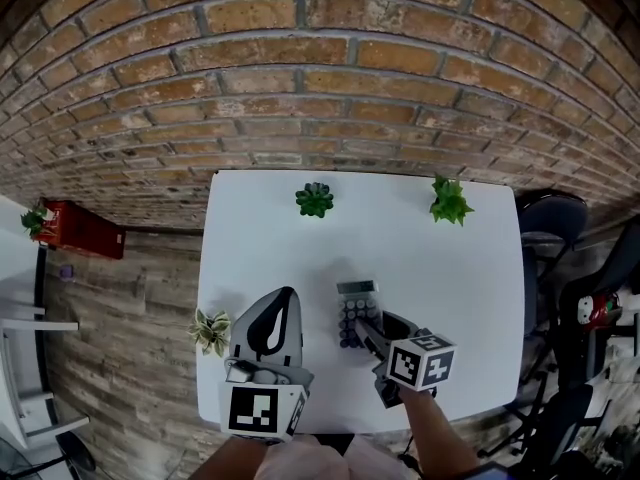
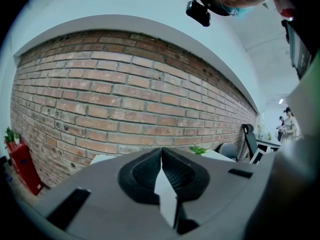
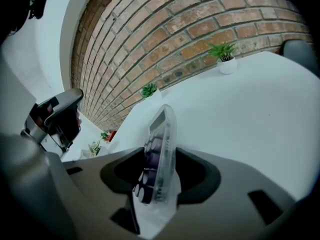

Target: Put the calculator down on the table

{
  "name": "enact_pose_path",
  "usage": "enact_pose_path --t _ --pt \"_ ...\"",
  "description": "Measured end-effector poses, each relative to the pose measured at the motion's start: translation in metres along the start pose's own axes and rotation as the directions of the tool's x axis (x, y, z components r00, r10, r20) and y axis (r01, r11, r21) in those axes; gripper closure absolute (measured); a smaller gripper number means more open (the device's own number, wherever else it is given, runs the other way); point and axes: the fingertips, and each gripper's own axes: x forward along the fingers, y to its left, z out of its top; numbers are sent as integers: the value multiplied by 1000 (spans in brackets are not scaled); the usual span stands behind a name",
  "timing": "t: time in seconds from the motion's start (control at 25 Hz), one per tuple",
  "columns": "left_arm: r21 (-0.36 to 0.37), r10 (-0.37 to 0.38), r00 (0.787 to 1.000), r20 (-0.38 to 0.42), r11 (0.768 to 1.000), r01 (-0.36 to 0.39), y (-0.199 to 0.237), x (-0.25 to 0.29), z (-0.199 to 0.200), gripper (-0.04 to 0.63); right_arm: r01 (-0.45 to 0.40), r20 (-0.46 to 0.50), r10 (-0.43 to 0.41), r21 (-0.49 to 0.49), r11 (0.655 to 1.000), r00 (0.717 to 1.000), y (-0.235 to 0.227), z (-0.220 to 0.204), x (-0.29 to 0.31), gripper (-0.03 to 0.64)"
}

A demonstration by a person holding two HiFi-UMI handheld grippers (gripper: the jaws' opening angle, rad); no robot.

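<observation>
White table (image 1: 450, 268); red-brown brick wall (image 1: 300, 68); grey calculator (image 1: 356, 308), dark keys (image 1: 350, 328).

I assess this as an office-type workspace, not a home. Grounds: a plain white table (image 1: 440, 268) stands against a bare brick wall (image 1: 300, 58) and carries small potted plants (image 1: 314, 200) as desk decoration. Swivel office chairs (image 1: 552, 230) stand at its right side, on wood-plank flooring (image 1: 130, 318). In the left gripper view I note a further desk (image 2: 270, 144) along the wall, with people (image 2: 287, 126) standing beside it.
</observation>
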Motion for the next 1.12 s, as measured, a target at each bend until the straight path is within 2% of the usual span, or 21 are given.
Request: enact_pose_path --t 0.4,0.68,0.96,1.12 --pt "2 -11 1000 -6 1000 11 -5 2 -1 582 61 -18 -61 -12 998 998 -20 -3 -2 391" --pt "5 -10 1000 3 1000 10 -6 -2 1 583 73 13 -73 -24 997 997 -24 0 -5 392" --pt "29 -10 998 57 1000 8 -19 -21 21 581 68 164 -58 -55 996 985 -9 33 -39 397" --pt "48 -23 991 130 999 17 -37 -40 51 583 68 287 -13 -183 981 958 31 68 -79 412"
